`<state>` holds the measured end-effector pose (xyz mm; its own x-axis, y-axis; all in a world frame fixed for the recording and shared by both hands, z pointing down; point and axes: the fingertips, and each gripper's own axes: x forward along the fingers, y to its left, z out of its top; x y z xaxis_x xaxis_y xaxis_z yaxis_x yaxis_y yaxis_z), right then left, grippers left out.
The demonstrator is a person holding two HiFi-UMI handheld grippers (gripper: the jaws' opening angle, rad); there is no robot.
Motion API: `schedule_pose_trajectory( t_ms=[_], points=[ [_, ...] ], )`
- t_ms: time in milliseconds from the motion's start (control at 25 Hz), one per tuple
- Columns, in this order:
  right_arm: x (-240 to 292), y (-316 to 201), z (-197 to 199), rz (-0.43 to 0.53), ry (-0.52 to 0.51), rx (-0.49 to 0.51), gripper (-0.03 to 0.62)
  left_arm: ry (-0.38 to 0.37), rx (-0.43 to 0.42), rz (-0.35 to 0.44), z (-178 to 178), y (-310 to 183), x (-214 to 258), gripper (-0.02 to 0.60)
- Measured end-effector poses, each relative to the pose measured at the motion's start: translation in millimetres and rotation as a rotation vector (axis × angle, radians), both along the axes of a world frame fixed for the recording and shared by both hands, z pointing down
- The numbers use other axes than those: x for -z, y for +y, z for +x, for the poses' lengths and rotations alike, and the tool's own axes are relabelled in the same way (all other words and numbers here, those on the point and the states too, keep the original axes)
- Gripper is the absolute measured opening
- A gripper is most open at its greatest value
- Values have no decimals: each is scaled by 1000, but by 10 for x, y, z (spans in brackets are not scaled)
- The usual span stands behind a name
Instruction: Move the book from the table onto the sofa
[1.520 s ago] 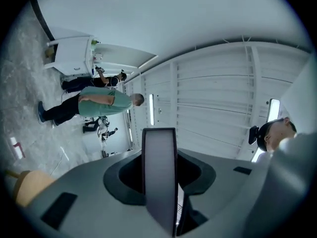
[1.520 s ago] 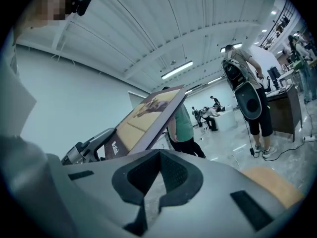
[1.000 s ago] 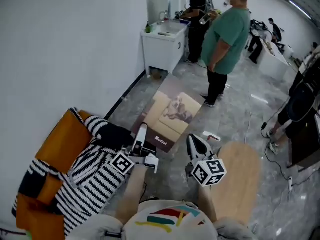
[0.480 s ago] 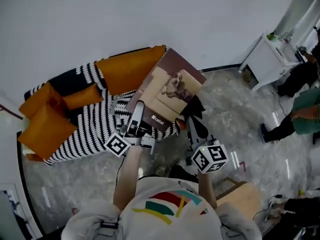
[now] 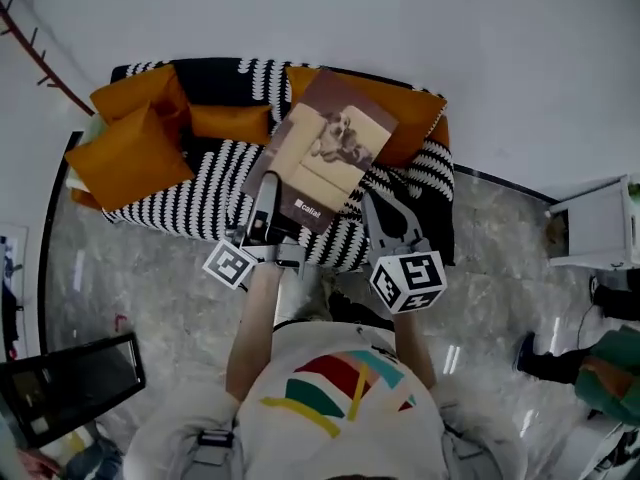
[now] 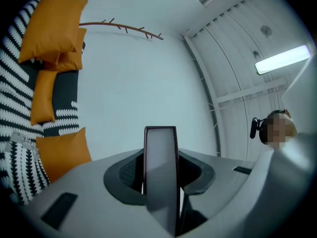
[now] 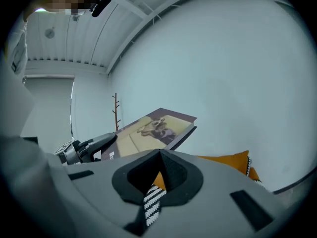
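The book (image 5: pixel 325 153), brown with a beige picture of a dog, hangs tilted above the striped sofa (image 5: pixel 200 183) in the head view. My left gripper (image 5: pixel 268 203) is shut on its near corner. In the left gripper view the book's edge (image 6: pixel 161 167) stands upright between the jaws. My right gripper (image 5: pixel 372 203) floats just right of the book, apart from it. Its jaw tips meet with nothing held (image 7: pixel 161 155). The right gripper view shows the book (image 7: pixel 153 130) and the left gripper (image 7: pixel 84 150) to the left.
Orange cushions (image 5: pixel 135 138) (image 5: pixel 415 118) lie on the black-and-white sofa against a white wall. A white cabinet (image 5: pixel 600 228) stands at the right, a dark screen (image 5: pixel 65 388) at the lower left. A person (image 5: pixel 600 378) is at the lower right on the marble floor.
The view has swung from the room with people round to the sofa. Both grippers and the held book now hang over the sofa seat; the left grip is unchanged.
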<state>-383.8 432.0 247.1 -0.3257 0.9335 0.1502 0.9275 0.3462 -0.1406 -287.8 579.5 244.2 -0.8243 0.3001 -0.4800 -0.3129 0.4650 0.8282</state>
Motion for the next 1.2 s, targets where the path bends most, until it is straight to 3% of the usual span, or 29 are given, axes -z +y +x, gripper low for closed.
schedule_pose_trajectory(
  t_ms=[200, 320, 480, 720, 960, 1200],
  points=[
    [119, 352, -395, -30, -9, 82, 8, -2, 108, -2, -334, 207, 114, 153],
    [121, 470, -527, -33, -21, 122, 8, 39, 153, -23, -479, 228, 127, 152],
    [94, 675, -576, -51, 1, 167, 8, 111, 171, -60, -616, 308, 100, 152],
    [83, 851, -548, -72, 30, 212, 8, 153, 189, -41, -636, 454, 7, 153],
    [-54, 1282, -641, -26, 43, 200, 8, 195, 207, -36, -601, 995, -174, 152],
    [-327, 1884, -752, 39, 62, 138, 8, 267, 214, 35, -481, 1717, -746, 152]
  ],
)
